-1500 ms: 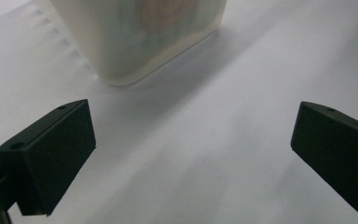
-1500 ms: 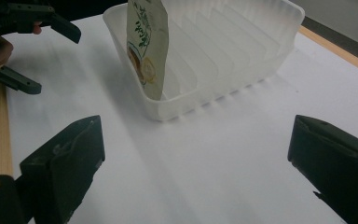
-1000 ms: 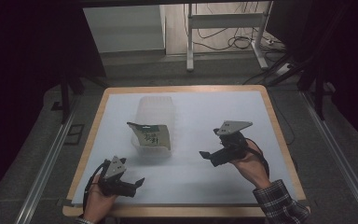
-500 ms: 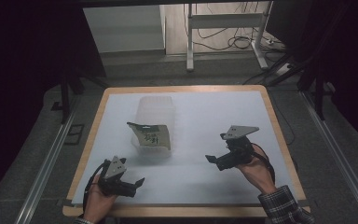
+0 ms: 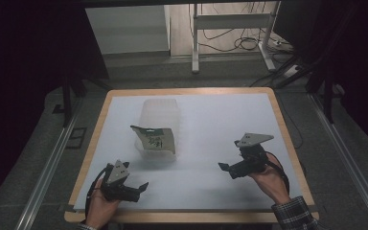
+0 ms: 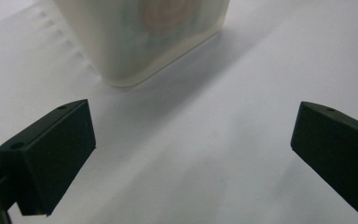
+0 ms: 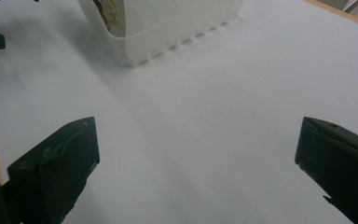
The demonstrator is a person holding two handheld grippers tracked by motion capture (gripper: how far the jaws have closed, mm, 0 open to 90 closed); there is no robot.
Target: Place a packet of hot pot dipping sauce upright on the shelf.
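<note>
Both grippers, left (image 5: 141, 187) & right (image 5: 224, 167), wide open, empty; translucent bin (image 5: 160, 128) between, holding prob. a packet (image 5: 155, 139).

A white table (image 5: 230, 124) stands before a metal frame (image 5: 230, 21) and cables (image 5: 242, 40).

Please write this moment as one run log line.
left hand-held gripper: open, holds nothing | right hand-held gripper: open, holds nothing | translucent bin: on white table, packet inside
</note>
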